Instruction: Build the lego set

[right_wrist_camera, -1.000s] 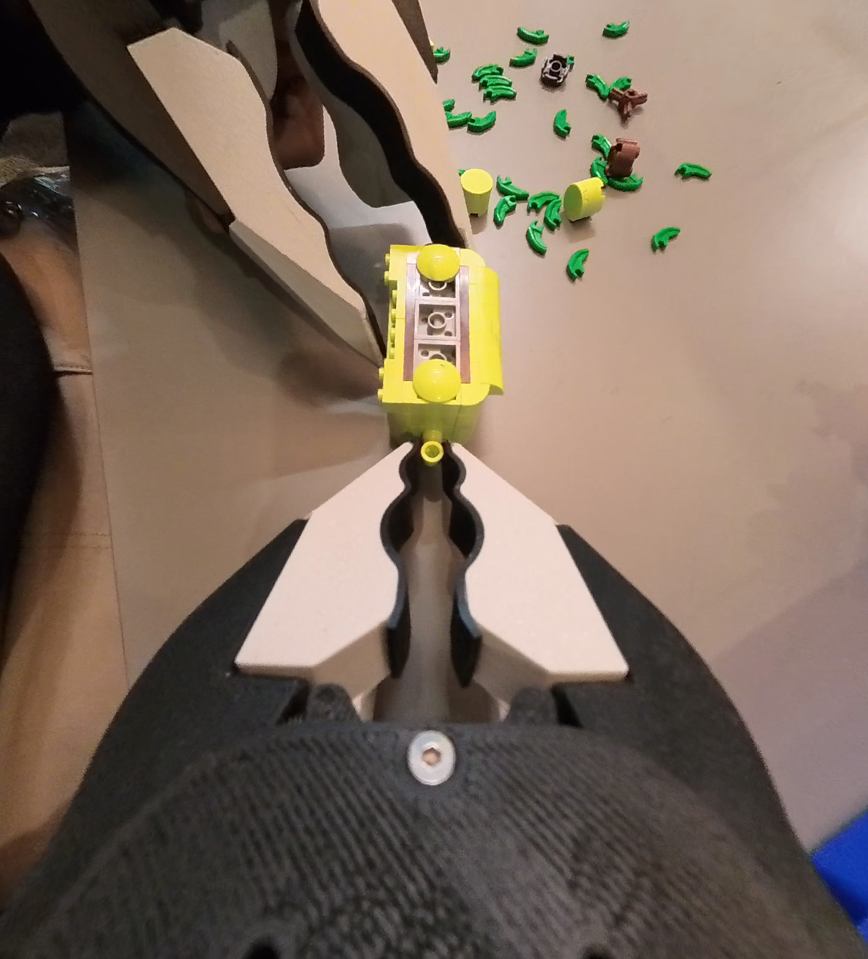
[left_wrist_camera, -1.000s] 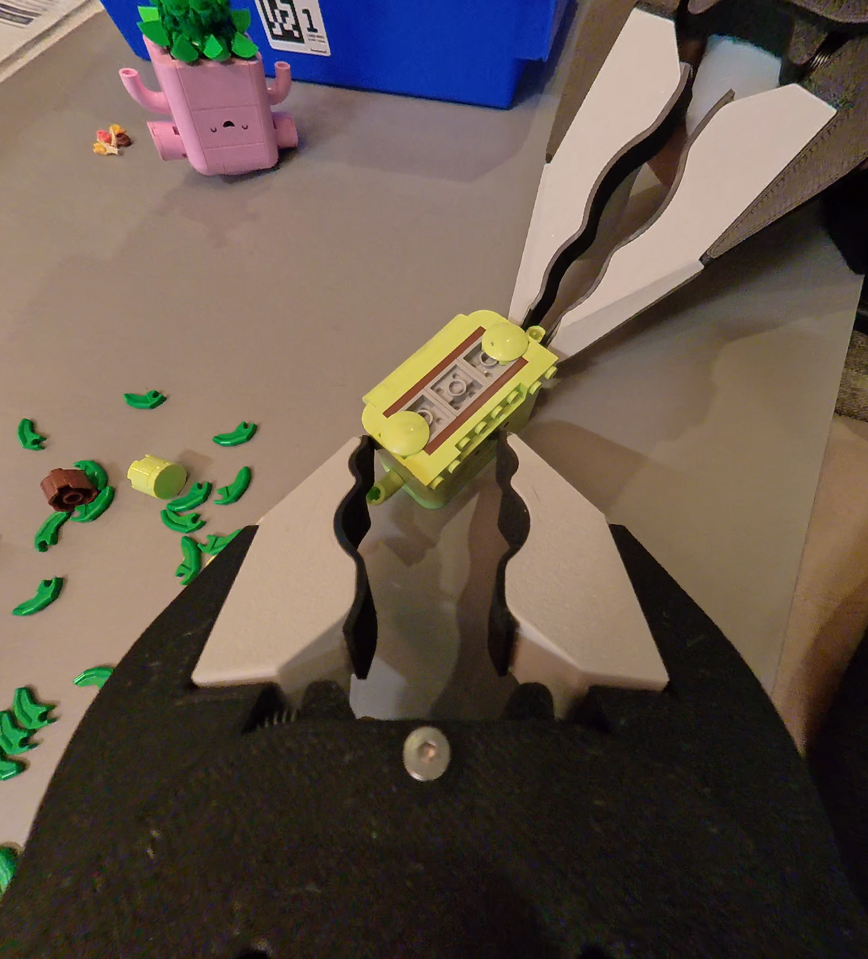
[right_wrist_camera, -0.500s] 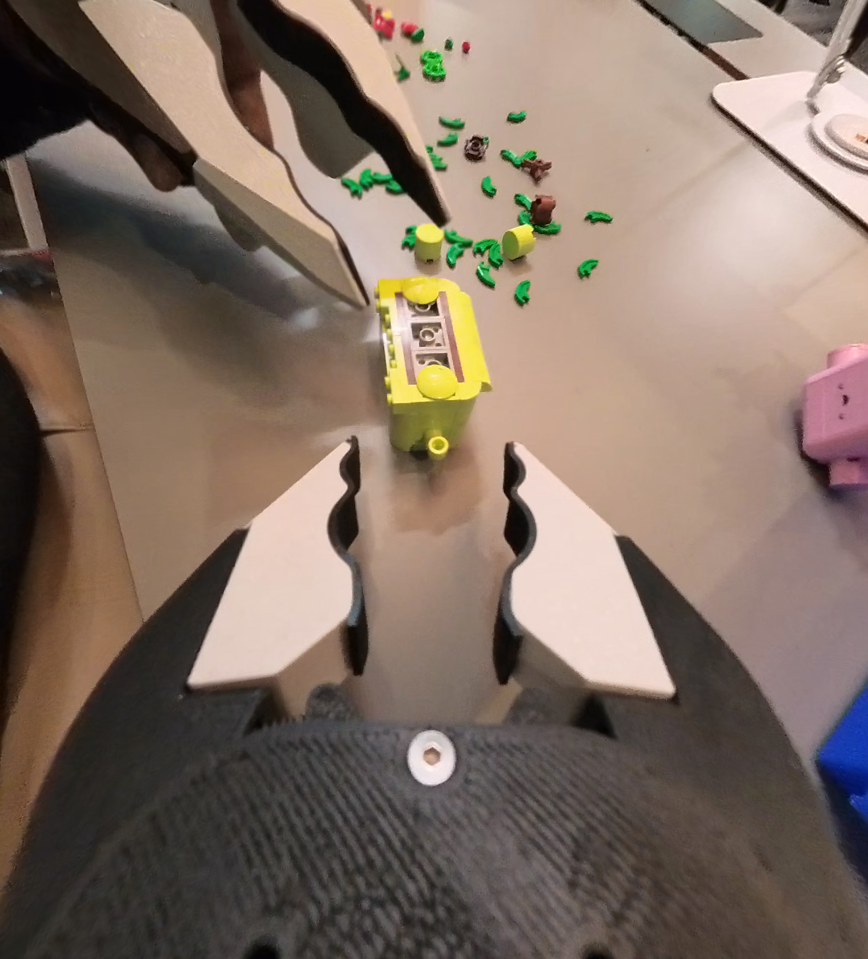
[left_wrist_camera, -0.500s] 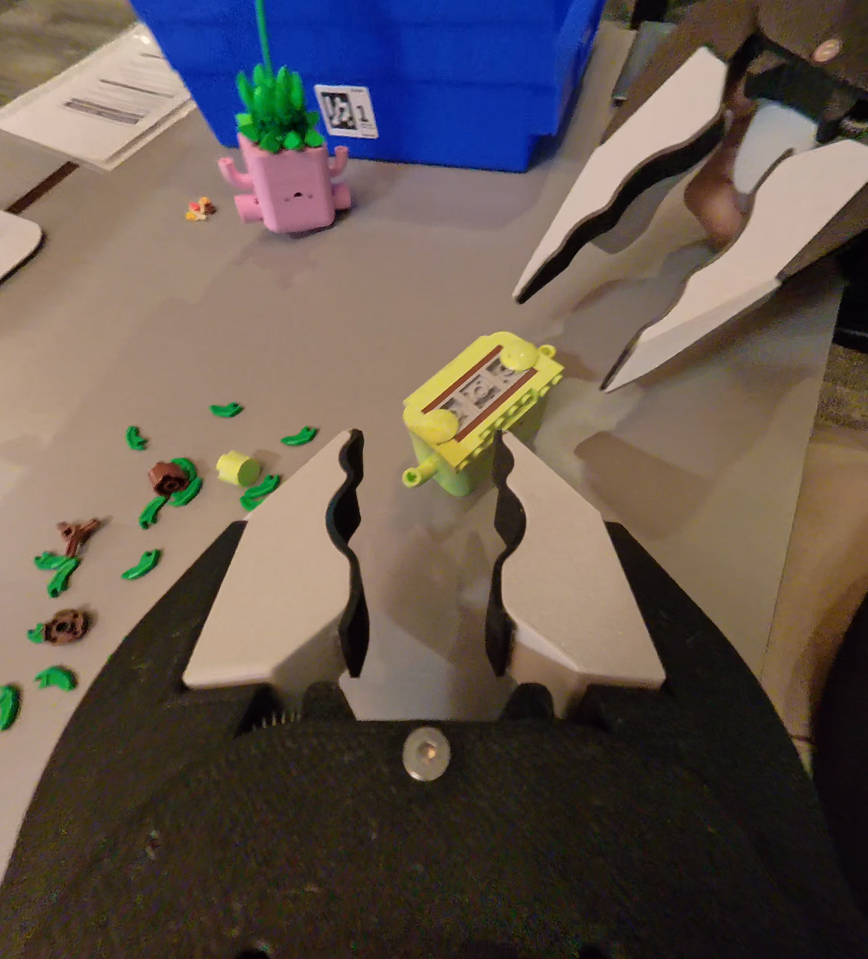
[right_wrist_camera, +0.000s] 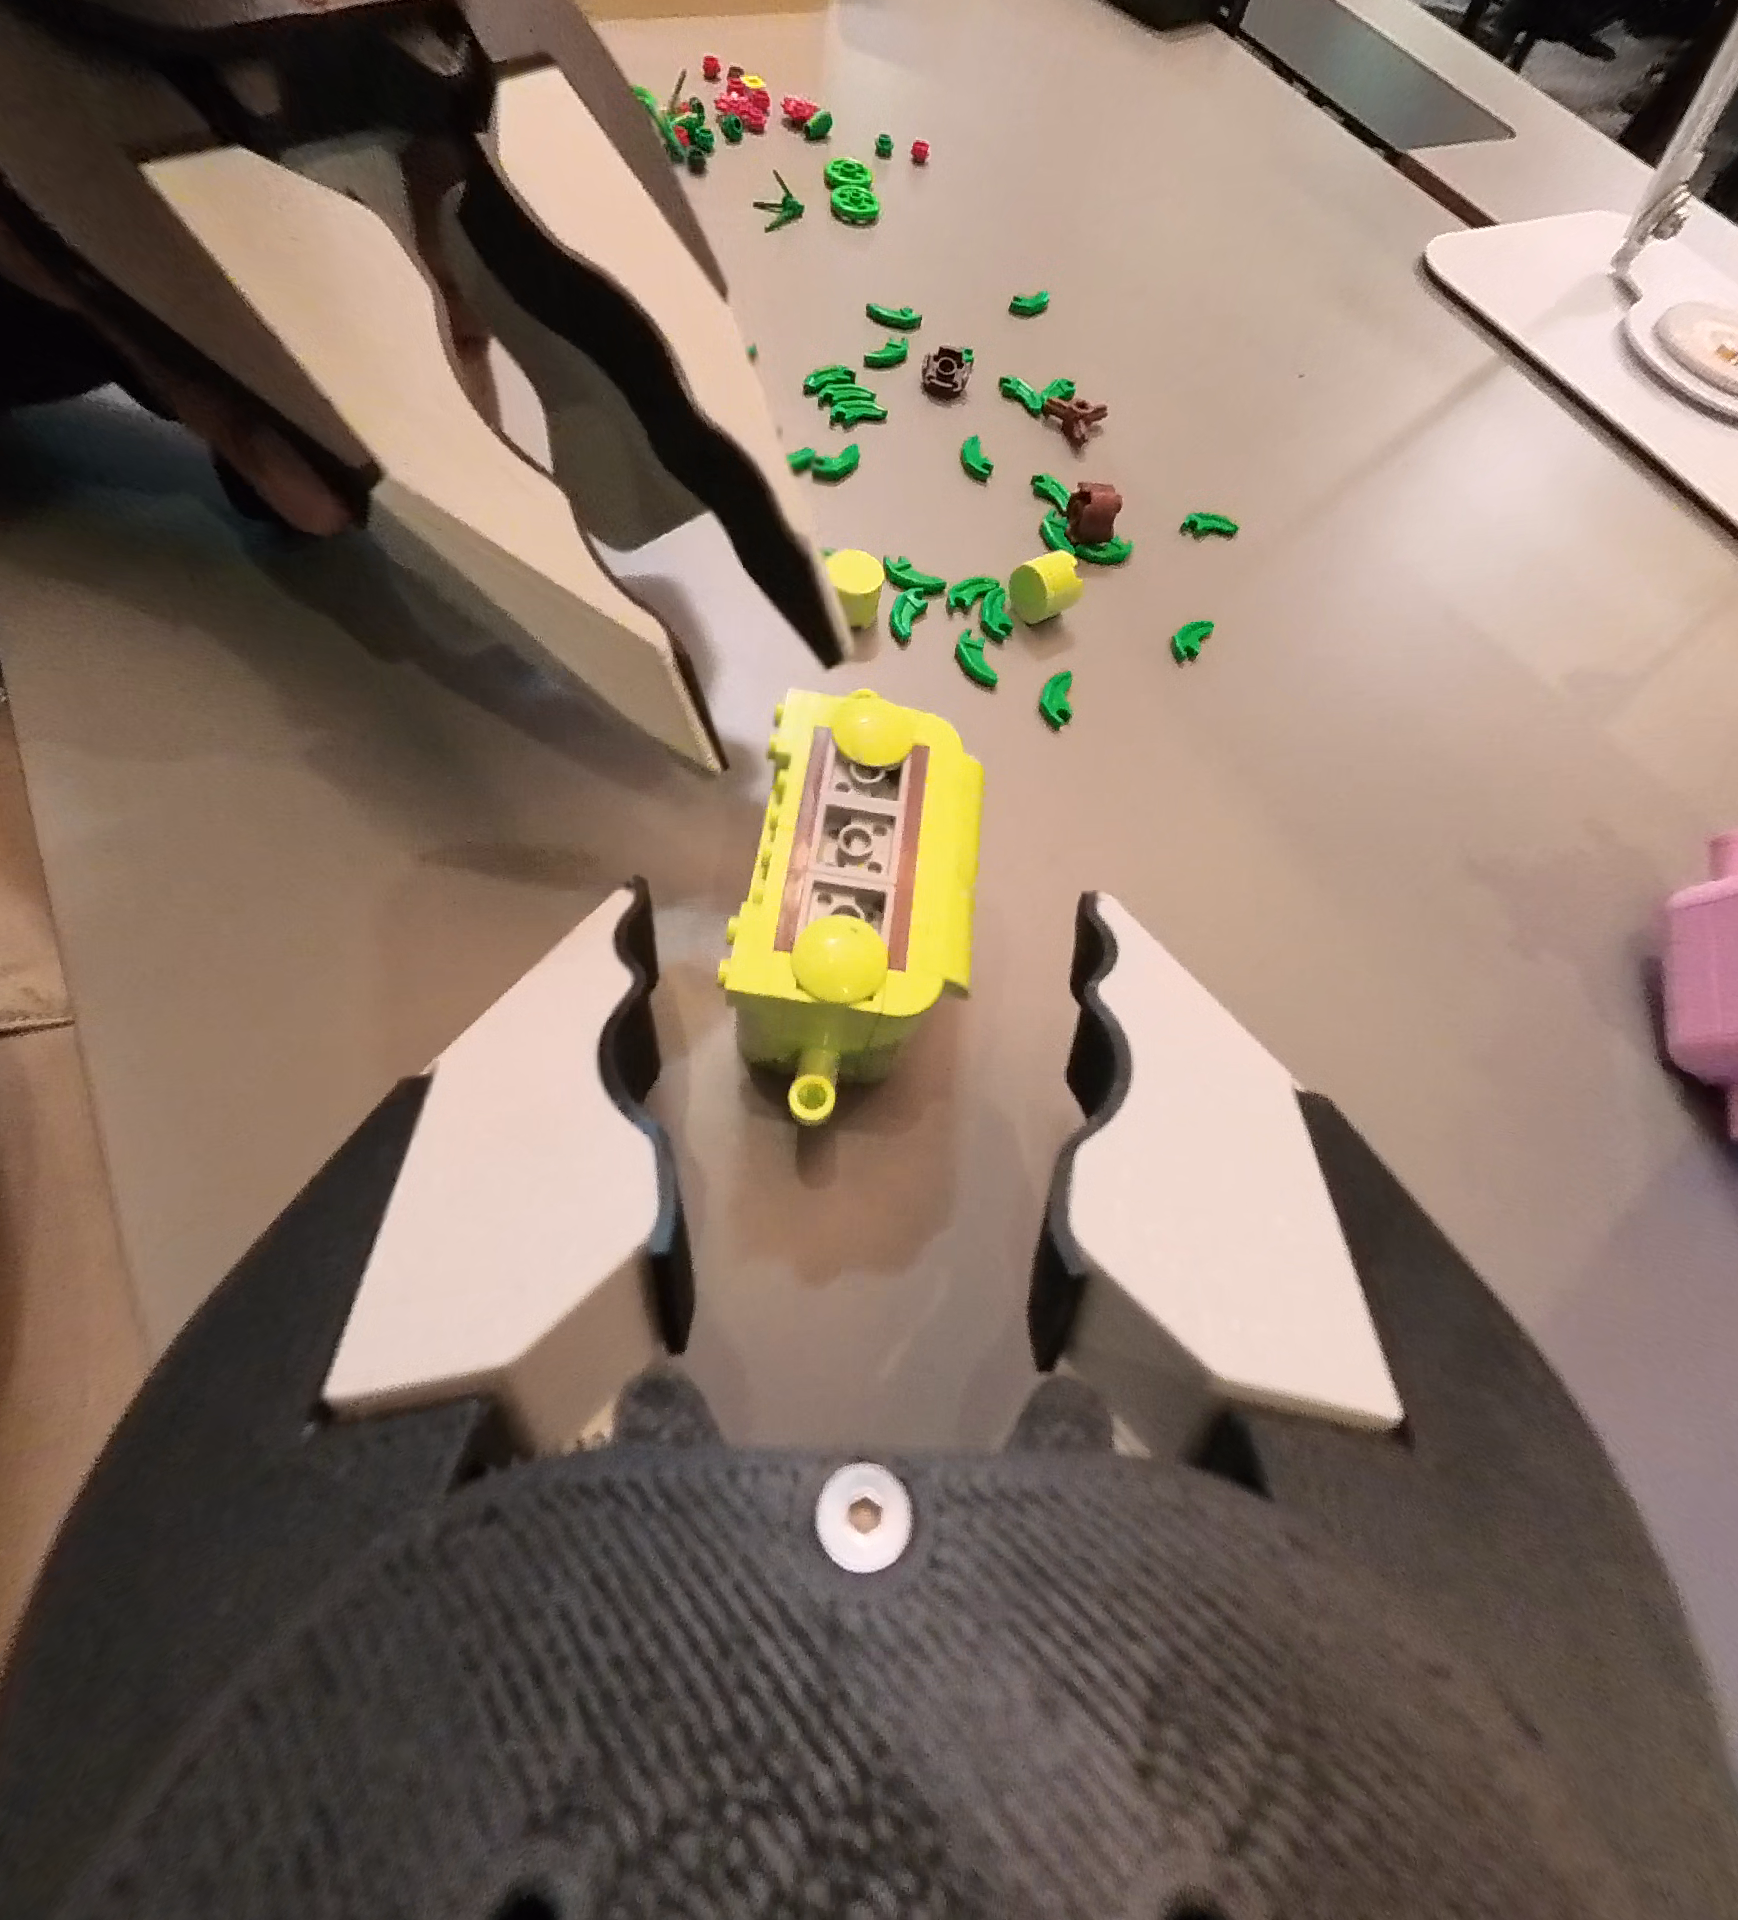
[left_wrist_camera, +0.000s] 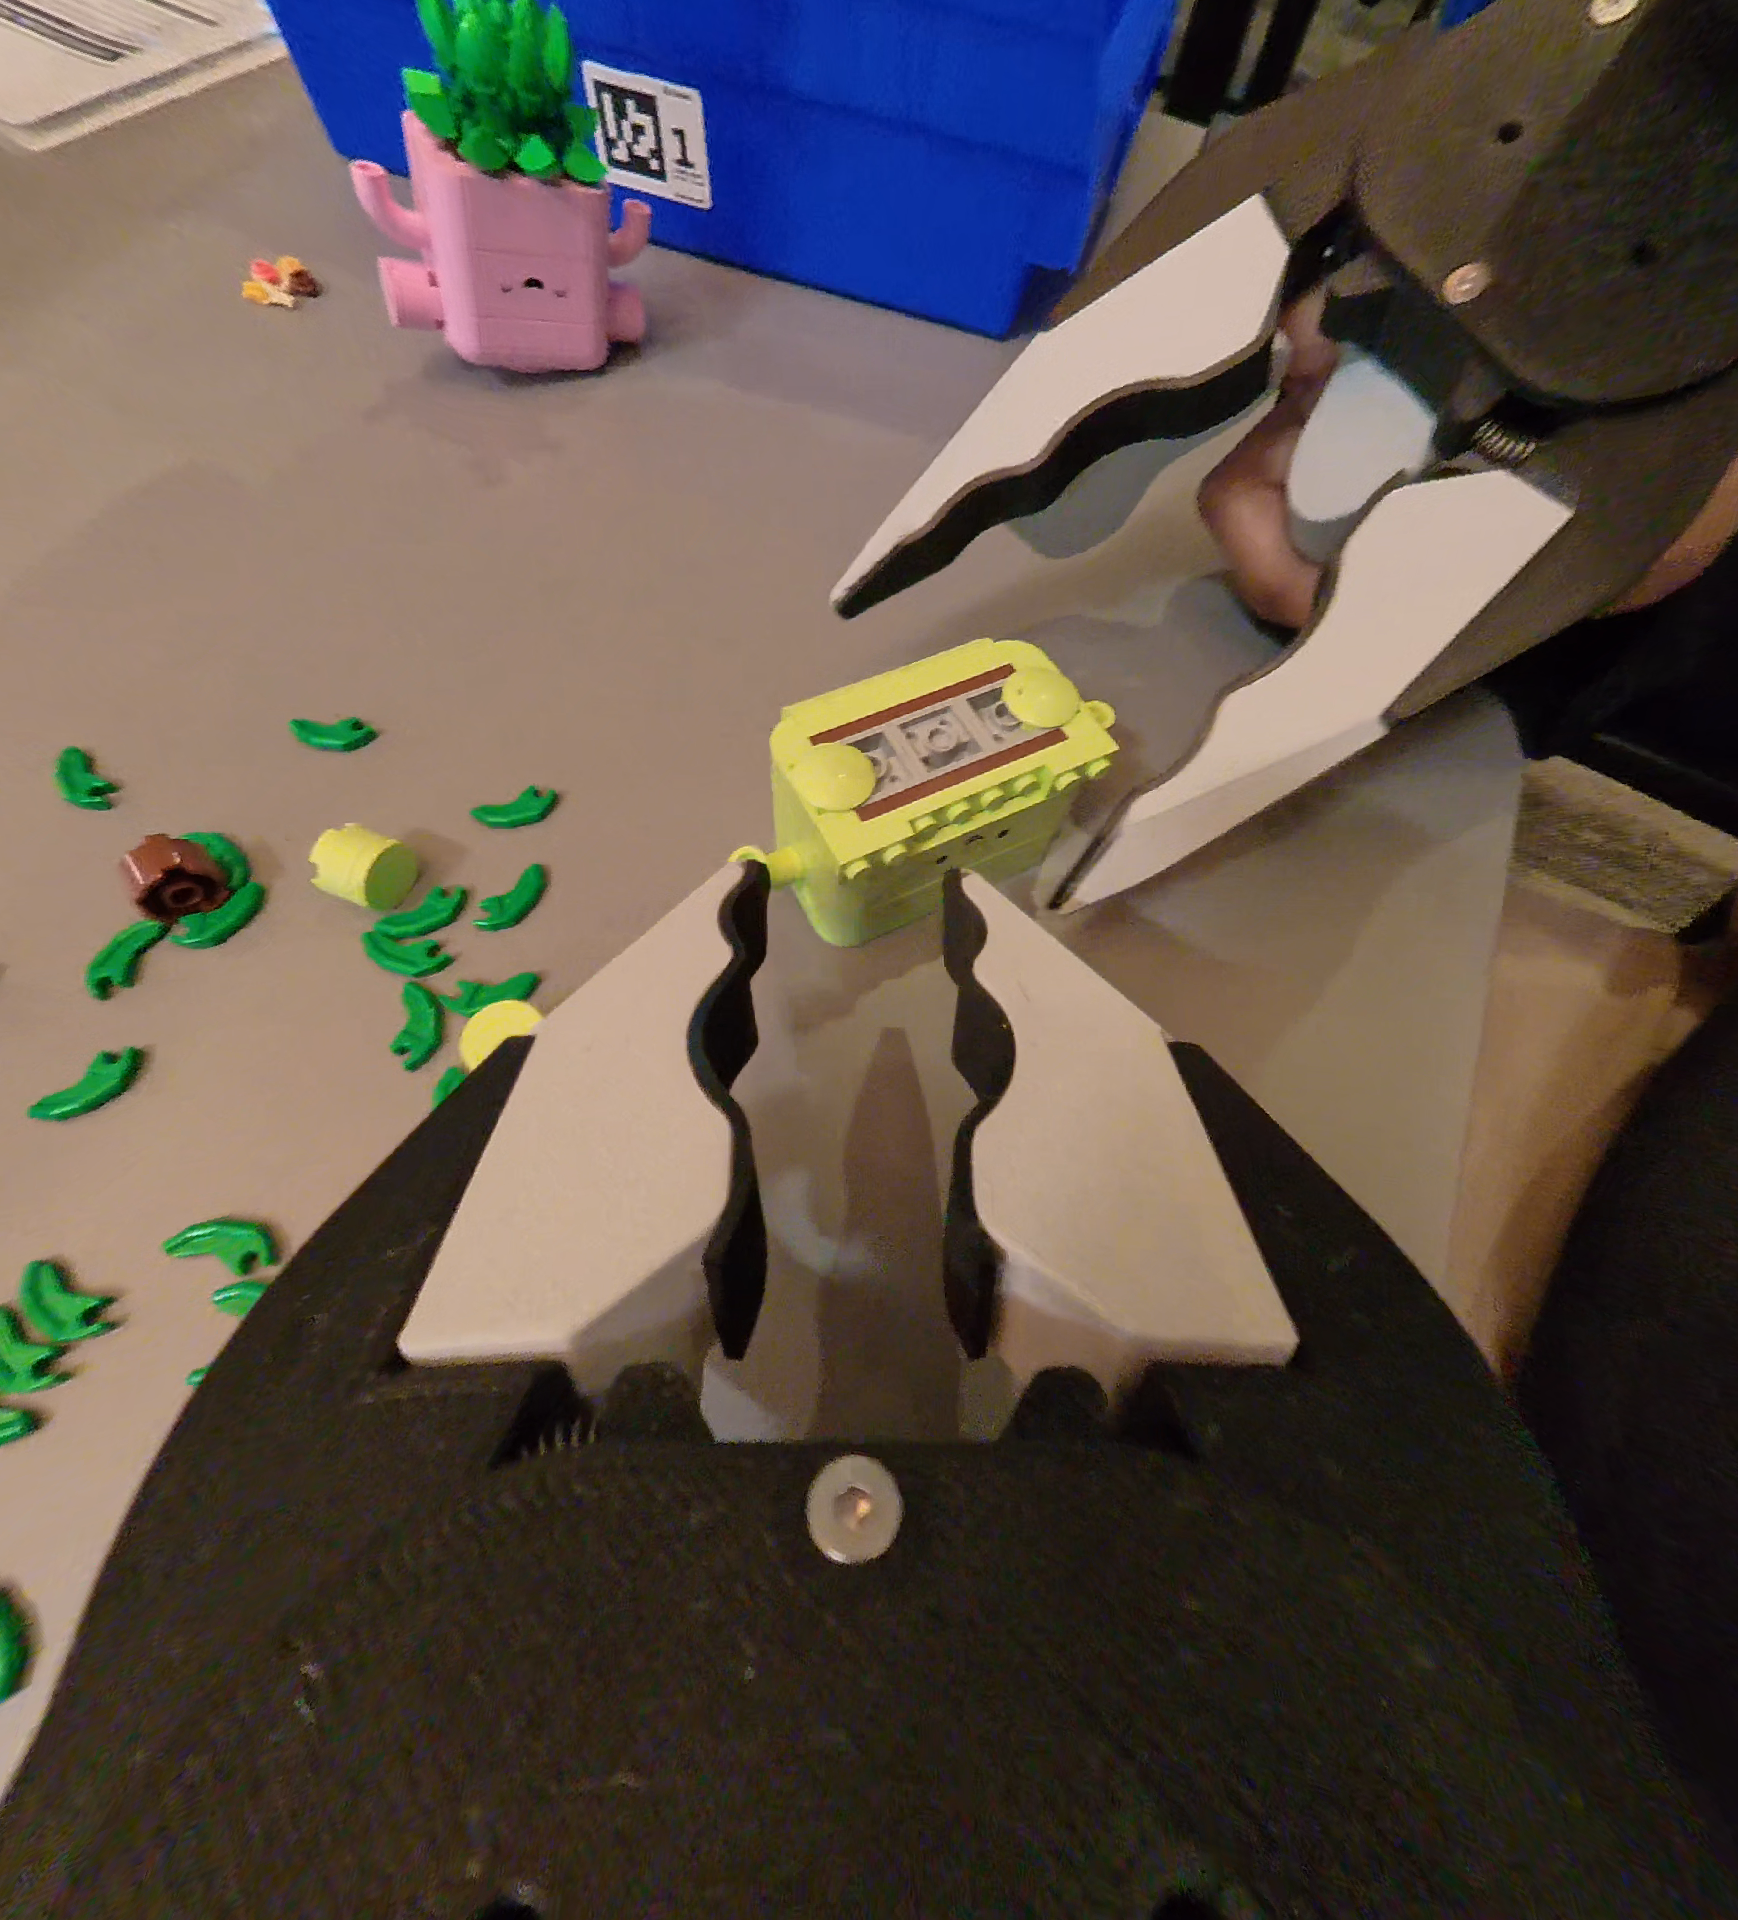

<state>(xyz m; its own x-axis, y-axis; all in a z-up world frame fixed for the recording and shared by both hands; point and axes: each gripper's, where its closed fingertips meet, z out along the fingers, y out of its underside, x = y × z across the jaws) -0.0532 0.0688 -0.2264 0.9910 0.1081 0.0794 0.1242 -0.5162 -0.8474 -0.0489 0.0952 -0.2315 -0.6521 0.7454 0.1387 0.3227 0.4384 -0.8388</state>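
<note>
A lime-green lego block [left_wrist_camera: 938,779] with a grey and brown studded top, two domes and a small side peg stands on the grey table. It also shows in the right wrist view [right_wrist_camera: 849,883]. My left gripper [left_wrist_camera: 849,883] is open and empty, with its tips just short of the block's near end. In the right wrist view the left gripper [right_wrist_camera: 771,712] hovers at the block's far end. My right gripper [right_wrist_camera: 865,899] is open wide and empty, one finger on either side of the block's peg end, not touching it. It shows across the block in the left wrist view [left_wrist_camera: 953,748].
Green leaf pieces [left_wrist_camera: 429,925], lime cylinders [left_wrist_camera: 366,862] and brown pieces [left_wrist_camera: 169,878] lie scattered to the left. A pink lego figure [left_wrist_camera: 522,260] stands before a blue bin [left_wrist_camera: 844,135]. A white tray [right_wrist_camera: 1623,364] lies far right, and red and green bits [right_wrist_camera: 740,104] lie far off. Left and right tips are no more than a few centimetres apart. To the pink lego figure [left_wrist_camera: 522,260]: right tips about 15 cm, left tips about 20 cm.
A second ago both grippers held the lime block. Both have let go and drawn back, and the block now rests on the table. The right gripper has opened wider.
</note>
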